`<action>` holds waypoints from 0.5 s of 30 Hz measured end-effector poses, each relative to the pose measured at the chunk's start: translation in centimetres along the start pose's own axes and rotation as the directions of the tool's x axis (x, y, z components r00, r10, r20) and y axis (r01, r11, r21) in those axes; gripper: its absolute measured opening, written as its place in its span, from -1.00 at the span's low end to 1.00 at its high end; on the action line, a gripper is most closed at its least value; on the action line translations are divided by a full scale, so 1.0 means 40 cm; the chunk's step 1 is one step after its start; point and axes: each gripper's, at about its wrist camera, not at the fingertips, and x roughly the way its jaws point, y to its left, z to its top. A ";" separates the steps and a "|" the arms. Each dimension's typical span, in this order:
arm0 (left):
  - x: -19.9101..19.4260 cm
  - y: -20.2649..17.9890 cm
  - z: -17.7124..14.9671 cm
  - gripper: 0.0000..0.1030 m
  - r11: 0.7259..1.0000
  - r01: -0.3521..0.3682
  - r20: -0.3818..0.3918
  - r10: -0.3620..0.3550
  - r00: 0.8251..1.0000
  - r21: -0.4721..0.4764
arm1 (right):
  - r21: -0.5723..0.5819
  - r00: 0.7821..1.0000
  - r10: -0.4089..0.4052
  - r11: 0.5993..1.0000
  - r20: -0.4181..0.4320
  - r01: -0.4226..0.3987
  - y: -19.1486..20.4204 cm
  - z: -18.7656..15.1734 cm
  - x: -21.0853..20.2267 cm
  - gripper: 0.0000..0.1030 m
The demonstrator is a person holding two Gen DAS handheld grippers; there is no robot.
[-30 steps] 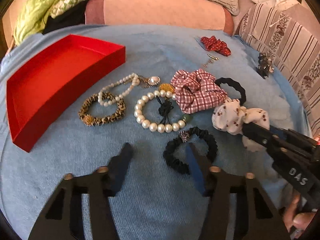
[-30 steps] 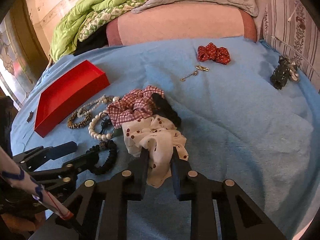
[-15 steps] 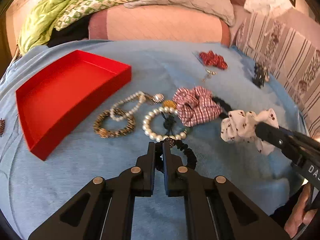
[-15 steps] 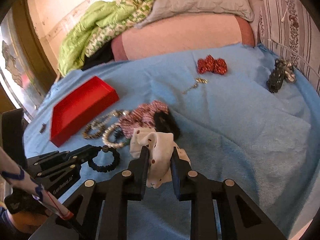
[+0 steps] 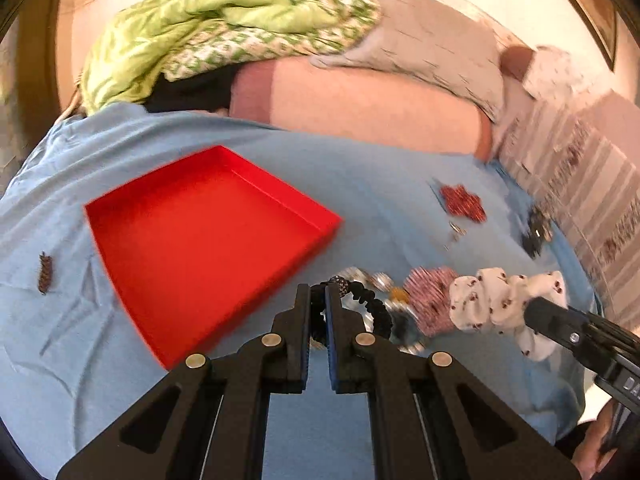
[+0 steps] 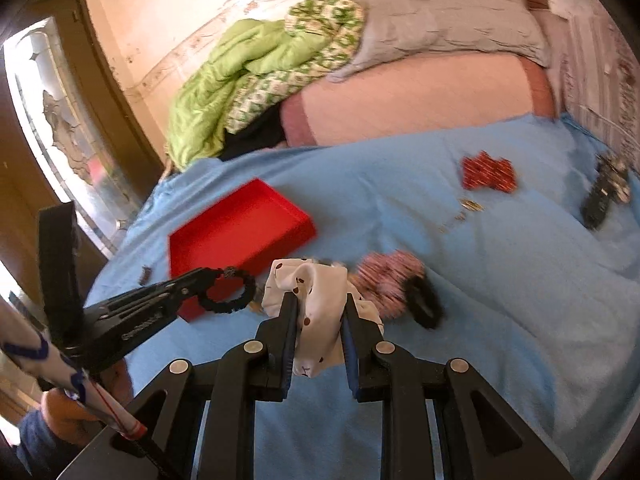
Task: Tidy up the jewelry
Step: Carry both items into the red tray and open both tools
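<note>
My left gripper (image 5: 319,294) is shut on a black braided hair tie (image 5: 370,308) with a beaded charm, lifted off the blue bedspread; the same hair tie (image 6: 236,294) hangs from the left gripper (image 6: 208,278) in the right wrist view. My right gripper (image 6: 318,304) is shut on a white scrunchie with dark red spots (image 6: 316,300), also raised; the scrunchie (image 5: 500,300) shows at the right of the left wrist view. An empty red tray (image 5: 200,240) lies on the bed to the left, and the tray (image 6: 240,232) sits beyond the left gripper.
On the blue bedspread (image 6: 500,280) remain a red checked scrunchie (image 6: 390,280), a black hair tie (image 6: 424,304), a red bow (image 6: 488,172), a small gold clip (image 6: 472,205), a dark hair claw (image 6: 604,194) and pearls, partly hidden. A small brown clip (image 5: 45,273) lies left. Pillows and a green quilt (image 5: 200,40) are behind.
The left gripper shut on the black hair tie and lifted it toward the red tray. The right gripper rose with the white scrunchie off the bed.
</note>
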 end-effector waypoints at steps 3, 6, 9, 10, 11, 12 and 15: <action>0.013 0.063 0.038 -0.87 0.999 -0.030 0.007 0.030 1.000 -0.042 | -0.020 0.999 0.035 0.999 -0.003 -0.035 0.049 0.048 0.035 -0.56; 0.040 0.132 0.081 -0.87 0.994 -0.066 0.005 0.067 0.998 -0.084 | -0.039 0.998 0.065 0.997 -0.013 -0.065 0.094 0.103 0.088 -0.56; 0.074 0.208 0.123 -0.87 0.988 -0.089 -0.011 0.088 0.996 -0.124 | -0.053 0.997 0.075 0.996 -0.029 -0.077 0.130 0.146 0.150 -0.56; 0.090 0.237 0.140 -0.87 0.986 -0.106 -0.020 0.104 0.994 -0.129 | -0.053 0.996 0.082 0.995 -0.039 -0.084 0.141 0.160 0.176 -0.56; 0.099 0.253 0.149 -0.87 0.984 -0.116 -0.021 0.114 0.993 -0.133 | -0.053 0.995 0.086 0.995 -0.051 -0.088 0.152 0.174 0.202 -0.56; 0.112 0.278 0.158 -0.87 0.981 -0.128 -0.022 0.127 0.992 -0.143 | -0.050 0.994 0.090 0.994 -0.063 -0.093 0.164 0.189 0.229 -0.56; 0.159 0.346 0.184 -0.87 0.974 -0.132 -0.037 0.128 0.991 -0.182 | -0.053 0.991 0.100 0.993 -0.093 -0.105 0.202 0.227 0.311 -0.56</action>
